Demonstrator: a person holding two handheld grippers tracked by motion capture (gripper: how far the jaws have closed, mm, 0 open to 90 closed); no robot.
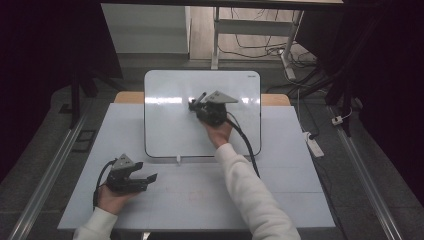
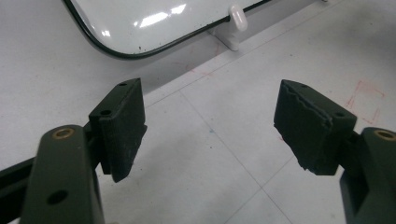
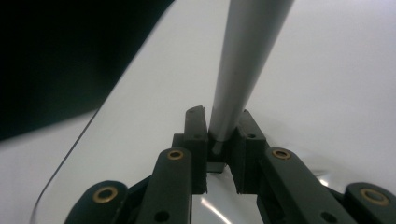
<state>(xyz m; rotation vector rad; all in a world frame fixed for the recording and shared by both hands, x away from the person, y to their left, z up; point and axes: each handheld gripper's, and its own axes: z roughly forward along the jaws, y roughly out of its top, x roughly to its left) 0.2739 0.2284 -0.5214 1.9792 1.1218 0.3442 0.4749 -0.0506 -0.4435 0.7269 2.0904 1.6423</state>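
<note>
A white glossy whiteboard (image 1: 170,125) with a thin dark rim lies at the far middle of the table. Over its upper centre my right gripper (image 1: 196,104) is shut on a grey marker (image 1: 200,97). In the right gripper view the marker (image 3: 243,60) stands up from between the two pressed jaws of my right gripper (image 3: 223,116), with the whiteboard (image 3: 327,93) behind it. My left gripper (image 1: 146,170) rests at the near left of the table, open with nothing between its jaws. In the left gripper view my left gripper (image 2: 210,100) points towards the whiteboard's near corner (image 2: 140,18).
The pale table top (image 1: 200,195) has faint red marks (image 2: 366,100) on it. A small white tab (image 1: 178,160) sits at the whiteboard's near edge. A power strip (image 1: 315,145) and cables lie on the floor at the right. Desk legs (image 1: 250,30) stand behind.
</note>
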